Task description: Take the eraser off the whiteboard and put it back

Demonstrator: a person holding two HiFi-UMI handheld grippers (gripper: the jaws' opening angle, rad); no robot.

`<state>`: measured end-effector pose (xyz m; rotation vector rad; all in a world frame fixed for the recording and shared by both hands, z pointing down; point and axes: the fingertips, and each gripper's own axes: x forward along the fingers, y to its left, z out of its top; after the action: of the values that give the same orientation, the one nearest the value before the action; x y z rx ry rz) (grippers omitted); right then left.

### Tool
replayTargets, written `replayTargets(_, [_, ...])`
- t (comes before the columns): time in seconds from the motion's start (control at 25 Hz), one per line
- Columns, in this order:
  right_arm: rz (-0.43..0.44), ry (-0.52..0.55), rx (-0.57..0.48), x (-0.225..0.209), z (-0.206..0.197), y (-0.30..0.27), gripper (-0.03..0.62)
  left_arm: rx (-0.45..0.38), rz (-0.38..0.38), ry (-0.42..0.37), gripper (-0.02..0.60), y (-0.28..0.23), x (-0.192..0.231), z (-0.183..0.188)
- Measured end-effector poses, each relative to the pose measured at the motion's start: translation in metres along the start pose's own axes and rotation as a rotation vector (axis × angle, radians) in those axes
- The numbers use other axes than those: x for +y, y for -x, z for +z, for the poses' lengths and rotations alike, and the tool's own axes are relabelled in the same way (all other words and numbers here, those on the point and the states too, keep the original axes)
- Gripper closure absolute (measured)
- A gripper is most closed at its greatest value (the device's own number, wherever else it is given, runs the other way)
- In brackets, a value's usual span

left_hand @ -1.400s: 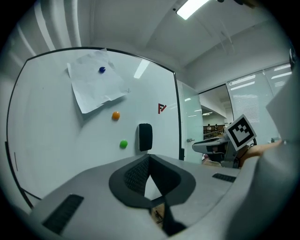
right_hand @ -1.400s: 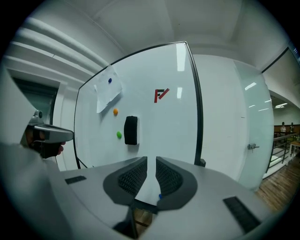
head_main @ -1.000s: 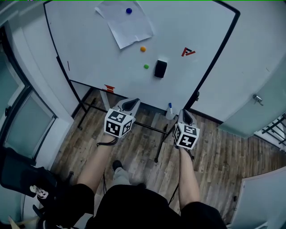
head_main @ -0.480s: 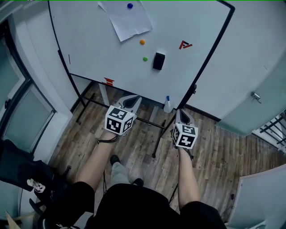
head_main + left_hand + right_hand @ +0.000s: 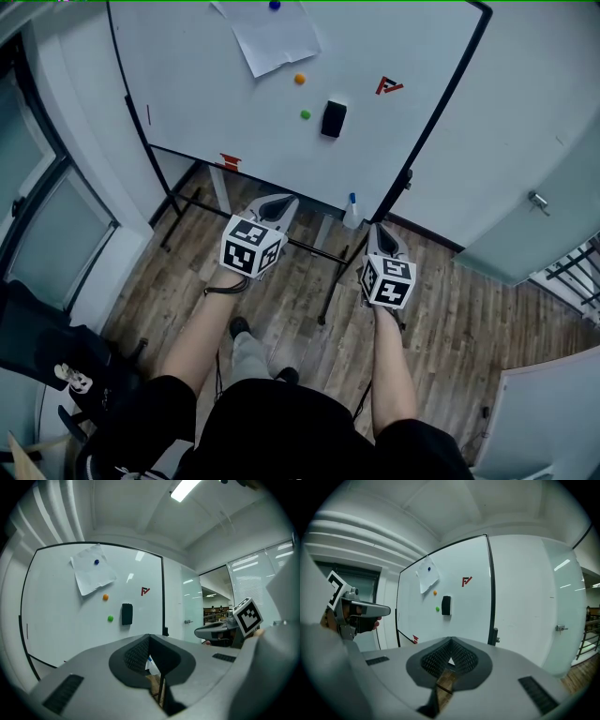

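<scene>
You are holding your left hand-held gripper (image 5: 279, 204) and right hand-held gripper (image 5: 379, 234) side by side below the whiteboard (image 5: 187, 103), each with its jaws pressing together on nothing. The black eraser (image 5: 334, 118) is sitting on the board, well apart from both, just right of a green magnet (image 5: 306, 114).

- the whiteboard (image 5: 187, 94) has slid up the head view, and the blue magnet (image 5: 274, 5) near its top edge now sits at the picture's rim
- left gripper (image 5: 280, 201) and right gripper (image 5: 378, 232) rose less, so more floor (image 5: 450, 309) shows before the whiteboard's bottom edge
</scene>
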<state>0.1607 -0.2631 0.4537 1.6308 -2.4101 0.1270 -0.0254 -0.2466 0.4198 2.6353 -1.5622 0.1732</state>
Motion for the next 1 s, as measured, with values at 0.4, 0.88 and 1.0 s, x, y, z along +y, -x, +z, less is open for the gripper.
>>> replayTargets(0.4, [-0.010,0.008,0.010,-0.006,-0.005,0.001,0.569,0.012,-0.015,-0.025,0.569,-0.004,-0.012,0.001])
replayTargets(0.88, [0.010,0.009,-0.001,-0.007,-0.002,0.000,0.569,0.026,-0.019,-0.032,0.569,-0.011,-0.018,-0.003])
replayTargets(1.0, [0.013,0.008,-0.002,-0.009,-0.002,0.000,0.569,0.023,-0.018,-0.033,0.569,-0.012,-0.019,-0.002])
